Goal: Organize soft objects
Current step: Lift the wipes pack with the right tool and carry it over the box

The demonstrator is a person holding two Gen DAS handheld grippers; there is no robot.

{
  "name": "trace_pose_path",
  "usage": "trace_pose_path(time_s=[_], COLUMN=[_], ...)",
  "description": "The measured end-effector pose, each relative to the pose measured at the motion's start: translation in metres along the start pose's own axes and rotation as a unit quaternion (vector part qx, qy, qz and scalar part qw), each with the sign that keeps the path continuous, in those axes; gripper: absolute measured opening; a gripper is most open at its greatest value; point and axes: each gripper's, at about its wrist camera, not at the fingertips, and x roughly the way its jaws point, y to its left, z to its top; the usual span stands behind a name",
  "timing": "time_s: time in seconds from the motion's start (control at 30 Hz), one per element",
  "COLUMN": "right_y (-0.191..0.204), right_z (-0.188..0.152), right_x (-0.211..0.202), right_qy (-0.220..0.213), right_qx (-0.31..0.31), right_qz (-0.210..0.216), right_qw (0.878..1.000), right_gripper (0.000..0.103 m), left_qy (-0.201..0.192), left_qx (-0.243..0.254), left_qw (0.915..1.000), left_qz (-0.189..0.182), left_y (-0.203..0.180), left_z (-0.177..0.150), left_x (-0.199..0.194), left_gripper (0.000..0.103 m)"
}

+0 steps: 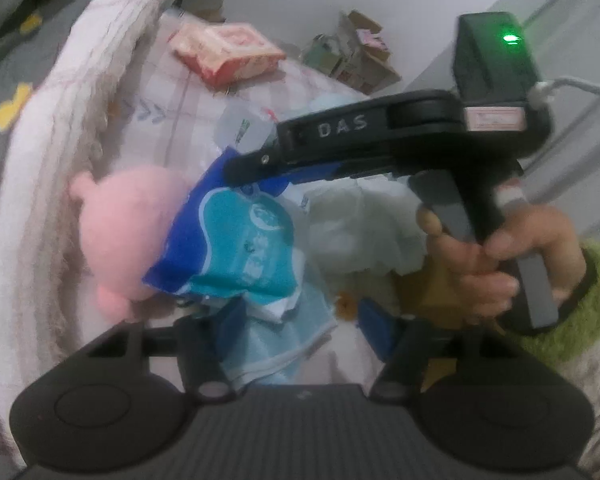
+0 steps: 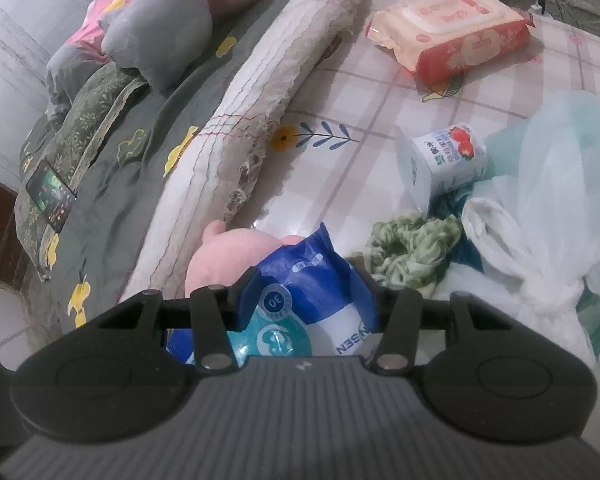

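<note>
We hold the blue packet (image 2: 312,280) in our right tool (image 2: 308,296), its two pads pressed against the packet's sides, so the soft pack sits clamped and lifted clear of the bed (image 2: 340,92) rather than dragging across the clutter. A side grip suits it: the pack is squashy and its flat faces give the pads something to bite. In the left wrist view the packet's long axis runs from the tool tip down and away toward the pink plush toy (image 1: 120,228), one end hanging lowest. Our left tool (image 1: 296,344) stands open with a light blue cloth (image 1: 276,340) lying between its fingers; whether the pads press on it we cannot tell.
</note>
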Motion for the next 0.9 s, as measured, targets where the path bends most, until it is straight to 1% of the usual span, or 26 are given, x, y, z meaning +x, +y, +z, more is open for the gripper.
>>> trace_pose_path(time_s=[0.07, 0.17, 0.27, 0.33, 0.4, 0.47, 0.6, 0.67, 0.73, 0.8, 0.83, 0.9], right_y=[0.0, -0.005, -0.014, -0.022, -0.031, -0.038, -0.052, -0.057, -0.059, -0.061, -0.061, -0.058], right_z=[0.0, 0.002, 0.003, -0.001, -0.009, -0.018, -0.04, -0.049, -0.055, -0.059, -0.061, -0.062], right_x=[-0.001, -0.003, -0.014, -0.026, -0.037, -0.042, -0.038, -0.029, -0.019, -0.008, -0.005, -0.002], right_qy=[-0.003, -0.008, -0.03, -0.046, -0.054, -0.051, -0.031, -0.016, -0.004, 0.007, 0.008, 0.003], right_qx=[0.003, 0.022, 0.062, 0.096, 0.136, 0.162, 0.21, 0.231, 0.242, 0.255, 0.26, 0.256], right_qz=[0.004, 0.013, 0.036, 0.053, 0.068, 0.073, 0.065, 0.075, 0.075, 0.083, 0.092, 0.091], right_qw=[1.0, 1.0, 0.997, 0.993, 0.987, 0.983, 0.975, 0.97, 0.967, 0.963, 0.961, 0.962], right_gripper=[0.049, 0.049, 0.049, 0.049, 0.049, 0.049, 0.049, 0.048, 0.046, 0.044, 0.043, 0.043], left_qy=[-0.017, -0.057, -0.078, -0.083, -0.068, -0.053, -0.014, -0.01, -0.009, 0.003, 0.013, 0.014], left_qx=[0.031, 0.065, 0.071, 0.073, 0.073, 0.075, 0.071, 0.072, 0.085, 0.085, 0.081, 0.088], left_qw=[0.9993, 0.995, 0.991, 0.9893, 0.9904, 0.9917, 0.994, 0.9943, 0.9934, 0.9945, 0.9954, 0.9945], left_qz=[0.009, 0.049, 0.083, 0.095, 0.096, 0.09, 0.083, 0.077, 0.076, 0.061, 0.049, 0.054], left_y=[-0.003, -0.001, 0.01, 0.017, 0.022, 0.027, 0.037, 0.039, 0.035, 0.033, 0.033, 0.03], left_z=[-0.002, 0.001, 0.009, 0.017, 0.024, 0.031, 0.04, 0.044, 0.045, 0.046, 0.046, 0.044], left_x=[-0.014, -0.036, -0.044, -0.042, -0.032, -0.019, 0.007, 0.014, 0.017, 0.019, 0.021, 0.025], left_gripper=[0.064, 0.065, 0.065, 0.065, 0.064, 0.064, 0.059, 0.059, 0.057, 0.049, 0.048, 0.051])
